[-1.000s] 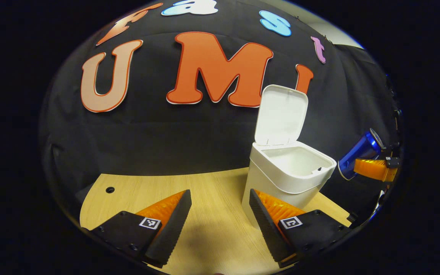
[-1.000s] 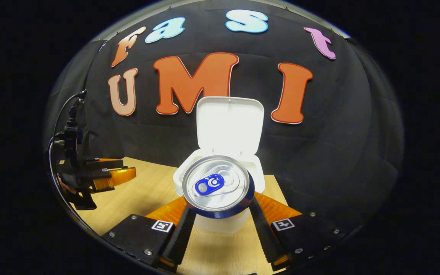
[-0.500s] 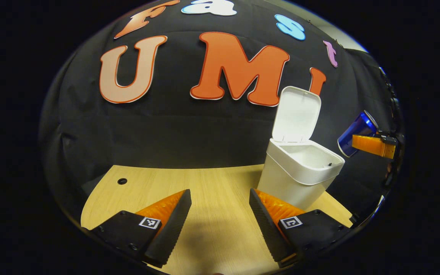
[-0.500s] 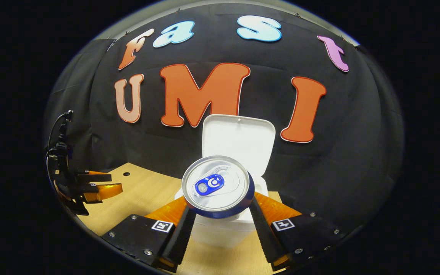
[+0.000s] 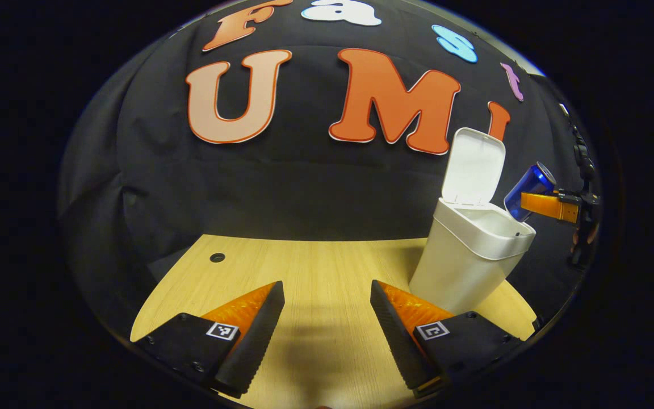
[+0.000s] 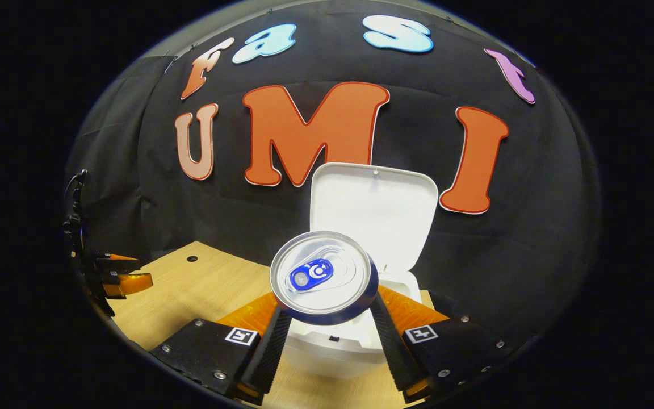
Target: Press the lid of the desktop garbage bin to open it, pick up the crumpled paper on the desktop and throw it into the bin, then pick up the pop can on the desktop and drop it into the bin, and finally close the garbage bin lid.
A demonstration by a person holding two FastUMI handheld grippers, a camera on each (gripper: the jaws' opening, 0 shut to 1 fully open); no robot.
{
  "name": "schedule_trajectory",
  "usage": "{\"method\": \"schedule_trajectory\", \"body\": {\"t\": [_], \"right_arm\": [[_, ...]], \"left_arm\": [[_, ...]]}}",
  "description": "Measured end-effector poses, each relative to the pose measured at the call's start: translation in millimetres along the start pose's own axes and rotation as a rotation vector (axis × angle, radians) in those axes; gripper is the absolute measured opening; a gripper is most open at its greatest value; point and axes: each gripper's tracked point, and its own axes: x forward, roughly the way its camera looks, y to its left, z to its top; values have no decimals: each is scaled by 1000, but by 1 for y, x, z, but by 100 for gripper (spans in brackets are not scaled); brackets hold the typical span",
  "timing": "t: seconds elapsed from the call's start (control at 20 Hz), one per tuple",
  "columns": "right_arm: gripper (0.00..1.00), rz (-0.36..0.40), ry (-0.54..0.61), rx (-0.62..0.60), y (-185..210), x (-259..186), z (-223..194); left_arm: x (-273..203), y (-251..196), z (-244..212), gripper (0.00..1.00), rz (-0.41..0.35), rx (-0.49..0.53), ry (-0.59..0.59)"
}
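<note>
In the right gripper view, the right gripper (image 6: 327,318) is clamped on the pop can (image 6: 322,277), one finger pressed against each side of its body. The can is carried with its top end pointing forward along the fingers, presumably so that it can be tipped end-first into the opening. Just beyond it, toward 12 o'clock, the garbage bin (image 6: 332,346) is seen with its lid (image 6: 373,209) swung upright at the far edge, so the mouth is left free for the drop.

In the left gripper view, the left gripper (image 5: 327,335) is held low over the desktop (image 5: 315,267) with its fingers apart and nothing between them, probably kept aside so the approach is not crossed. From there the bin (image 5: 463,267) stands at about 2 o'clock, with the can (image 5: 528,183) held above its far rim beside the raised lid (image 5: 473,166).

The crumpled paper is not made out on the bare wood; whether it lies inside the bin cannot be told.
</note>
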Motion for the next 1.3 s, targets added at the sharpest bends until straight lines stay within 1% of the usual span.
{"method": "schedule_trajectory", "body": {"t": [0.25, 0.35, 0.5, 0.65, 0.85, 0.9, 1.0, 1.05, 1.1, 1.15, 1.2, 1.3], "right_arm": [[79, 18, 33, 2, 5, 19, -15], [80, 21, 38, 5, 3, 25, -21], [80, 22, 53, 17, 1, 33, -30], [80, 30, 70, 39, -1, 39, -37], [80, 38, 84, 56, -4, 47, -47], [75, 43, 87, 63, -4, 48, -48], [74, 56, 85, 70, -4, 50, -50], [79, 58, 89, 71, -5, 51, -51], [75, 59, 94, 75, -5, 52, -53], [75, 62, 100, 84, -4, 53, -54], [80, 66, 104, 92, -4, 54, -55], [79, 64, 109, 96, -5, 56, -58]], "left_arm": [[-16, 30, 3, 98, 97, 9, -24], [-24, 35, 4, 98, 115, 6, -34], [-29, 30, 0, 98, 110, -1, -28], [-34, 32, -3, 98, 128, -11, -20], [-43, 31, -11, 98, 158, 4, -5], [-45, 28, -12, 98, 162, 8, -5], [-49, 21, -12, 97, 163, 8, -6], [-51, 17, -15, 97, 162, 9, -4], [-54, 14, -16, 96, 163, 15, 2], [-56, 11, -20, 96, 160, 27, 5], [-55, 9, -23, 97, 161, 38, 11], [-55, 6, -25, 97, 155, 41, 18]]}}
